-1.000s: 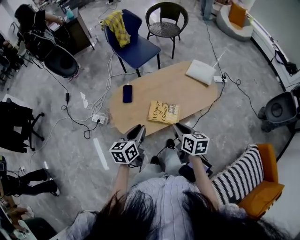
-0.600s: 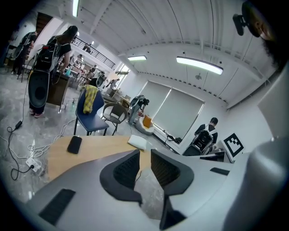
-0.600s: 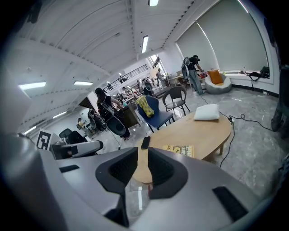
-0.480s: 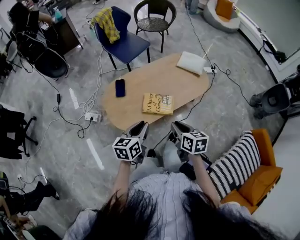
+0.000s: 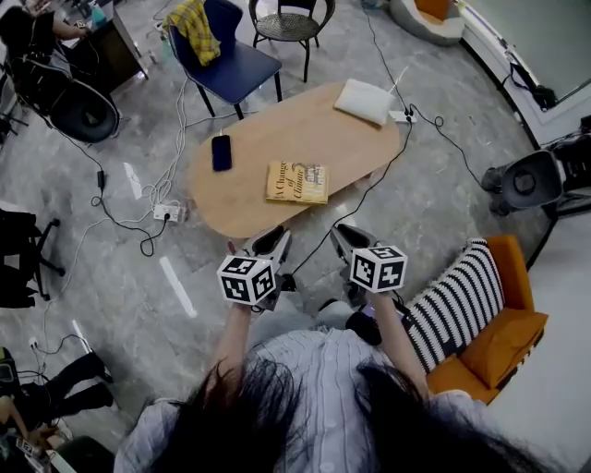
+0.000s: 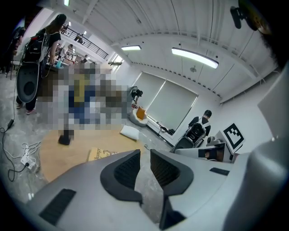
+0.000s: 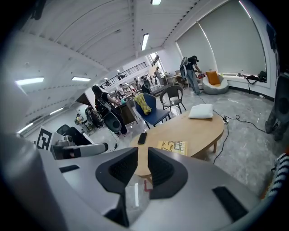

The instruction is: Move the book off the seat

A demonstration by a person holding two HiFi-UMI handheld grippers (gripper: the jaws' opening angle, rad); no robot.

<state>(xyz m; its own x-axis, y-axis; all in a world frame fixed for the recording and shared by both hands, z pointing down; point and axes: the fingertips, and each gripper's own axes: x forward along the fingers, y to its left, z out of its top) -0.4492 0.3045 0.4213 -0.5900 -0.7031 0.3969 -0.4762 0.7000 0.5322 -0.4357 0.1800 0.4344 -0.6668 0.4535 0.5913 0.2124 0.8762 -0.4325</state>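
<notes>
Book (image 5: 296,182), a yellow paperback, lies flat and face up on the oval wooden table (image 5: 305,129), close to its near long edge and about midway along it, not on any seat in view; the blue chair (image 5: 235,60) beyond the table's far edge carries only a yellow cloth (image 5: 196,26). A dark phone (image 5: 221,152) lies toward the table's left end, well apart from the book, and a white pillow (image 5: 363,101) sits at the far right end. The 2 grippers hang short of the near edge, the left gripper (image 5: 268,242) and the right gripper (image 5: 346,236) each with fingers a narrow slit apart and nothing between them. Judged from here, the risk is a grip on a thin flat cover: jaws this narrow could skid the book toward the phone or off the edge, and the cables (image 5: 162,199) on the floor could catch a foot
</notes>
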